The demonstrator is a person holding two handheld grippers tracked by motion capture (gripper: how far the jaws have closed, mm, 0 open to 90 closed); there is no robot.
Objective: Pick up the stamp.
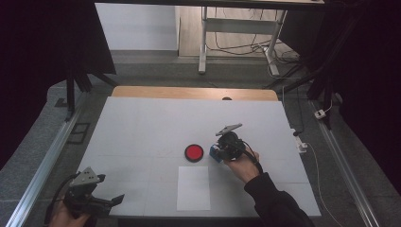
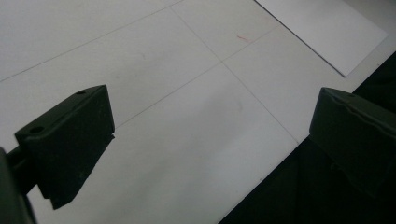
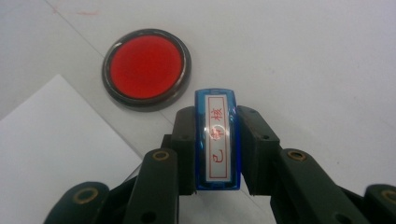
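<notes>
Grey floor [image 1: 156, 71], white desk frame [image 1: 204, 42] behind, cables [image 1: 236, 47], dark curtains [image 1: 28, 71].

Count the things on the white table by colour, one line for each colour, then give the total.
Red: 1, the ink pad
Blue: 1, the stamp
White: 1, the sheet of paper
Total: 3

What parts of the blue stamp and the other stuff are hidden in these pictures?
- Blue rectangular stamp with a white label: its underside faces away in the right gripper view; its sides are covered by the black right gripper.
- Stamp in the high view: too small to read.
- White paper sheet: cut off by the left gripper view's edge.
</notes>
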